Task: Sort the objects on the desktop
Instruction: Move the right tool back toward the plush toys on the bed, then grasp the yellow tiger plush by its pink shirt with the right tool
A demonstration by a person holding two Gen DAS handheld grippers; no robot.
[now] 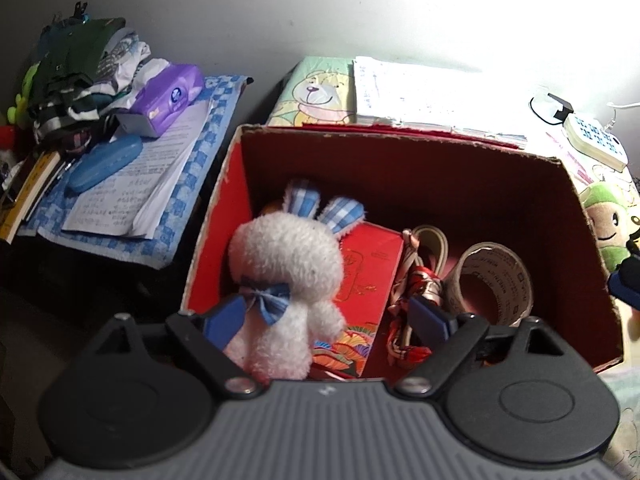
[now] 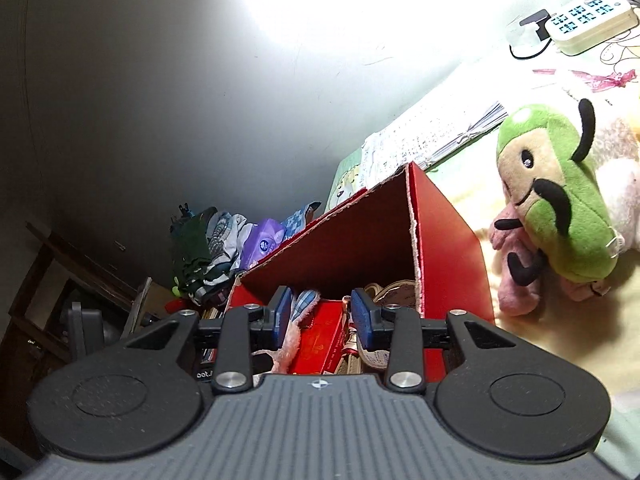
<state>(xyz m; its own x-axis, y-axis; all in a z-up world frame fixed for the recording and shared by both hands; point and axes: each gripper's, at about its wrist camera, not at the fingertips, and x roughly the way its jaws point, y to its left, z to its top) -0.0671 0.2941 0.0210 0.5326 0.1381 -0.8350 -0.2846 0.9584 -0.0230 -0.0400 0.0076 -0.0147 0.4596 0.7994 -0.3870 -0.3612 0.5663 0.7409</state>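
Two grippers over one red cardboard box [image 1: 400, 176]. Left gripper [image 1: 332, 320]: jaws spread wide, poised above the box's near wall, holding nothing. Between its blue pads, but only seemingly brushed by the left pad [image 1: 228, 316]: white plush rabbit [image 1: 288, 264], upright in the box's left half, long axis running from the feet nearest the claw up and away to the checked ears. Further right inside: red packet [image 1: 368, 276], patterned scarf [image 1: 416, 292], tape roll [image 1: 492, 284]. Right gripper [image 2: 320, 316]: jaws partly open, empty, low at the box's right corner, looking along its length. Outside the box, to the right of that claw and well apart: green plush toy [image 2: 560, 200], lying tilted on the bedding. Probably next to sort; right gripper judged the nearer, needing a swing rightward.
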